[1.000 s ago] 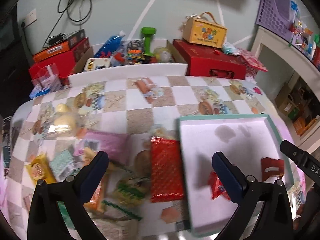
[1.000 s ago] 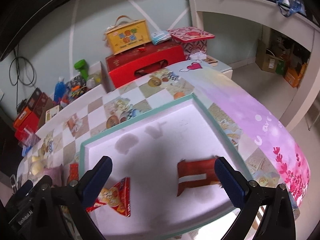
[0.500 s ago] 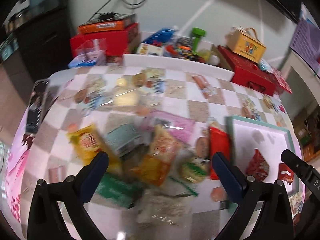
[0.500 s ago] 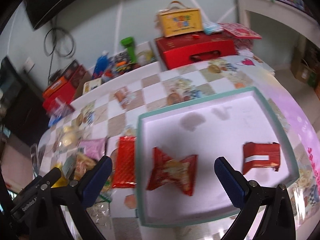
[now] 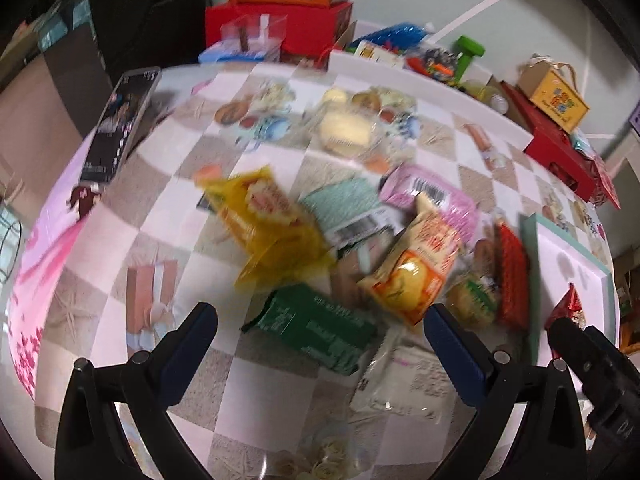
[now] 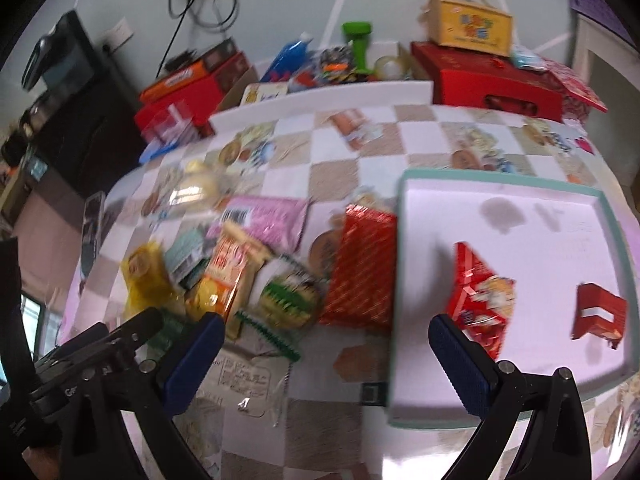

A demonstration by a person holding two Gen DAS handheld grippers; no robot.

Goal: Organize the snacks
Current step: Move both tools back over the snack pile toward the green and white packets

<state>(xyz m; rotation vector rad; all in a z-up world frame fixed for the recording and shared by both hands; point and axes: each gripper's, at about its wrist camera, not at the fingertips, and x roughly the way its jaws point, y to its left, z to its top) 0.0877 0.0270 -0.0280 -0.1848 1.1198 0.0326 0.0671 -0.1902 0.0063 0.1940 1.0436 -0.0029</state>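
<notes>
Snacks lie in a loose heap on the checked tablecloth, and both grippers hang above them with fingers spread wide and nothing between them. The left gripper is over the near part of the heap, above a green packet; just beyond that are a yellow bag and an orange-and-cream bag, with a pink packet farther back. The right gripper hovers at the near left edge of the white tray, which sits to the right of the heap. Two snacks lie inside the tray: a red bag towards its near left and a small red packet near its right side. A long red packet lies just left of the tray's rim, touching it or nearly so. Both views are blurred, so labels cannot be read.
</notes>
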